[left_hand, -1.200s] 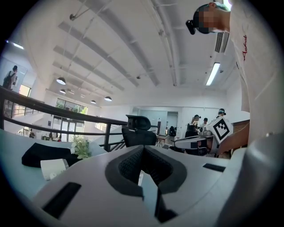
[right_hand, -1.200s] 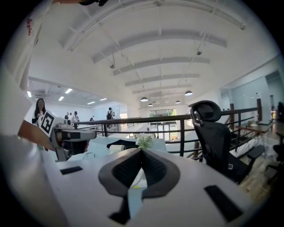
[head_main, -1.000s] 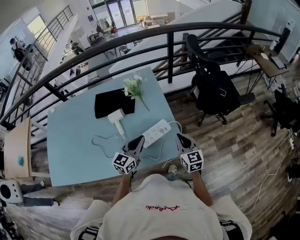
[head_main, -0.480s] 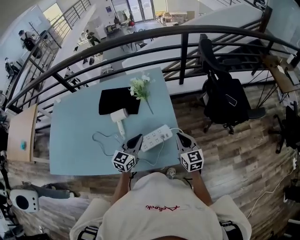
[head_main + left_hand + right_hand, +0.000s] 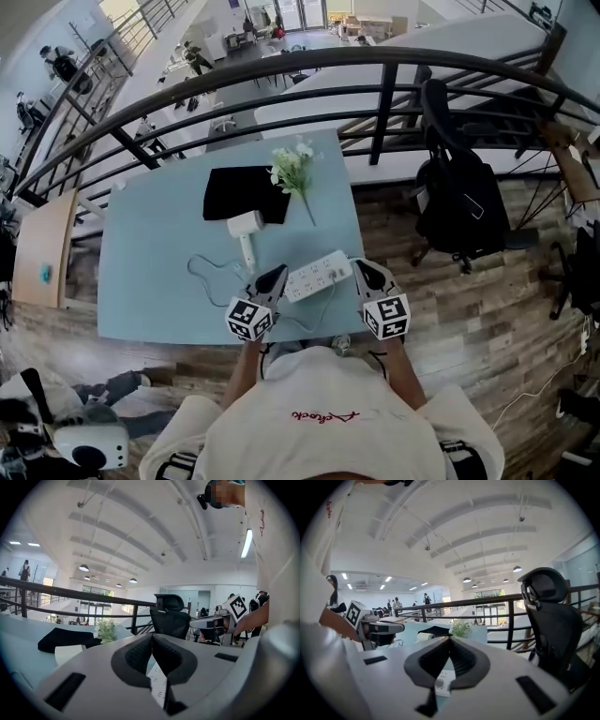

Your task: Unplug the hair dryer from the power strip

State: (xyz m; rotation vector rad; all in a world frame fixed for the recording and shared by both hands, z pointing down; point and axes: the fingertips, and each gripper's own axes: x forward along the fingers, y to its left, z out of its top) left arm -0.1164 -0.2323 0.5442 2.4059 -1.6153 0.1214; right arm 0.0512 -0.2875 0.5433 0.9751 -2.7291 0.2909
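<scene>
white power strip [image 5: 319,275] on the blue surface [image 5: 150,272], close in front of me.
left gripper [image 5: 277,273] and right gripper [image 5: 357,266] both closed, empty; strip runs lengthwise from one to the other, hair dryer [image 5: 246,228] just beyond; its plug seems nearer my left one.

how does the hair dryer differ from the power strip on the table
The hair dryer is T-shaped; the power strip is a long flat bar. The hair dryer lies beside the black cloth; the power strip lies closer to the near edge of the table. Both are white.
</scene>
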